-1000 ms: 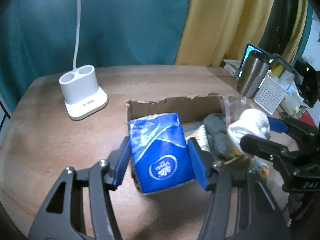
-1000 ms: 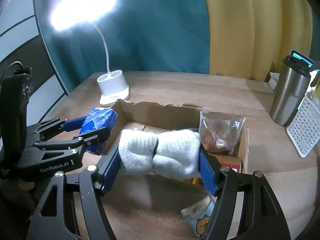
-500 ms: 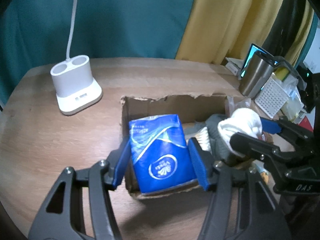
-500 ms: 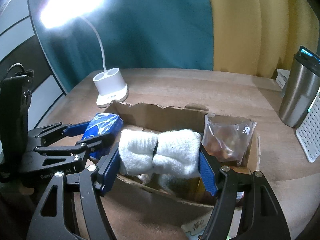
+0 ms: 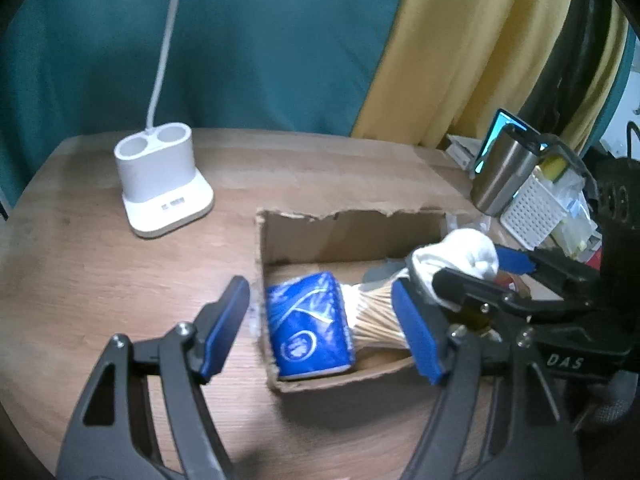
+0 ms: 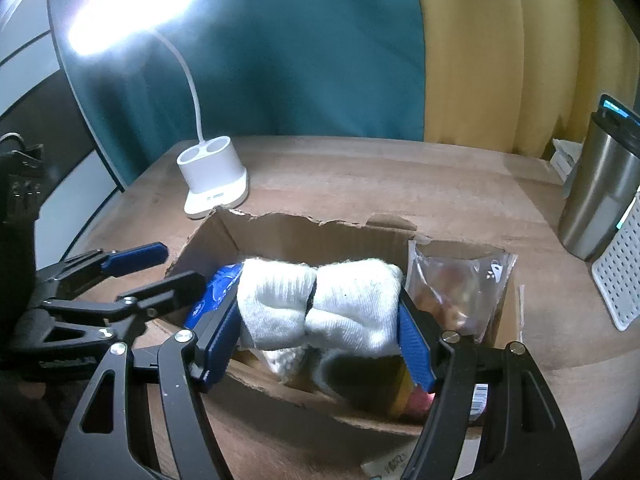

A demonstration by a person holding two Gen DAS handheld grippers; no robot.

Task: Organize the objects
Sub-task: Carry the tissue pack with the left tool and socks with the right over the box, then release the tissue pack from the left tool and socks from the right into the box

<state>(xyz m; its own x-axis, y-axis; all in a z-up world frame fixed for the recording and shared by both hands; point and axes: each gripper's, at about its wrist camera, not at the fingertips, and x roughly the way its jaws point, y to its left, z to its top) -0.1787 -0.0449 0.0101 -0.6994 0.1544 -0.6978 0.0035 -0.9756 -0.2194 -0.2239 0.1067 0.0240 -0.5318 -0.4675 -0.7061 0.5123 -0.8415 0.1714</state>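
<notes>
Dim, soft-focus fisheye views with dark bent corners; the lit lamp head (image 6: 132,12) glares white, casting shadows beneath the cardboard box (image 6: 304,228).

1. Blue plastic-wrapped tissue pack (image 5: 308,328) lies inside the torn brown cardboard box (image 5: 352,232), at its left end.
2. Rolled white knit socks (image 6: 320,308), clamped sideways between my right blue pads (image 6: 414,344), hang above the box.

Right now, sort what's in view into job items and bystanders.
Job items: cardboard box; blue tissue pack lying in it, left gripper opening around it; white rolled socks in right gripper; clear snack bag.

Bystanders: white lamp base; steel tumbler; white perforated basket.
</notes>
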